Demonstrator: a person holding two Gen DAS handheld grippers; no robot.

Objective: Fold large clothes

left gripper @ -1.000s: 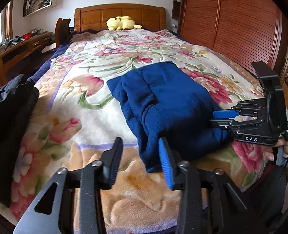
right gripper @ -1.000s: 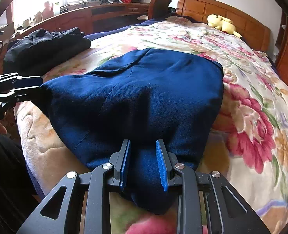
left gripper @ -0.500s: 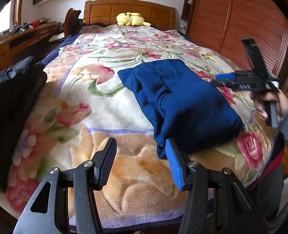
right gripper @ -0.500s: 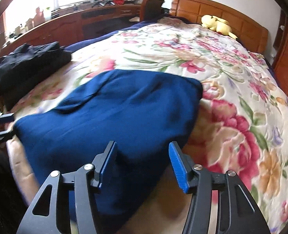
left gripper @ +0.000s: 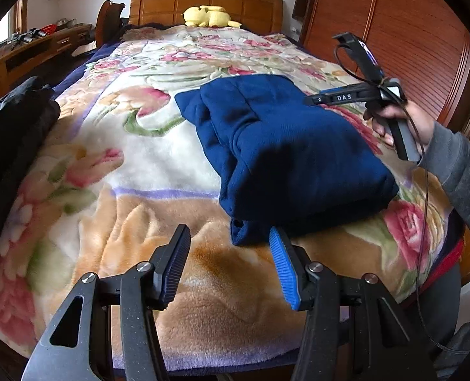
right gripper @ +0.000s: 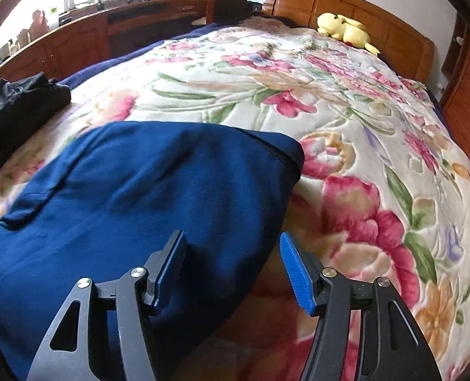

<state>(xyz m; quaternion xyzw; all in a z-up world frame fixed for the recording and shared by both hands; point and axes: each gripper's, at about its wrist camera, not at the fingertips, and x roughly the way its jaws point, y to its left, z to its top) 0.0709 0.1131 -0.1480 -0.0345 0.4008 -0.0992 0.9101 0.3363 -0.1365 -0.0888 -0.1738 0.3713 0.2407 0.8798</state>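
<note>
The blue garment (left gripper: 292, 158) is lying folded on the bed (left gripper: 133, 165) at 12 o'clock — both claws, left claw (left gripper: 230, 273) and right claw (right gripper: 233, 270), gaping empty. Finishing well probably means smoothing the loose lower flap square.

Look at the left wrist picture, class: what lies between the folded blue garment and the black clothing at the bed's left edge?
Only bare floral blanket lies between the blue garment and the black clothing; the left wrist view shows it.
</note>
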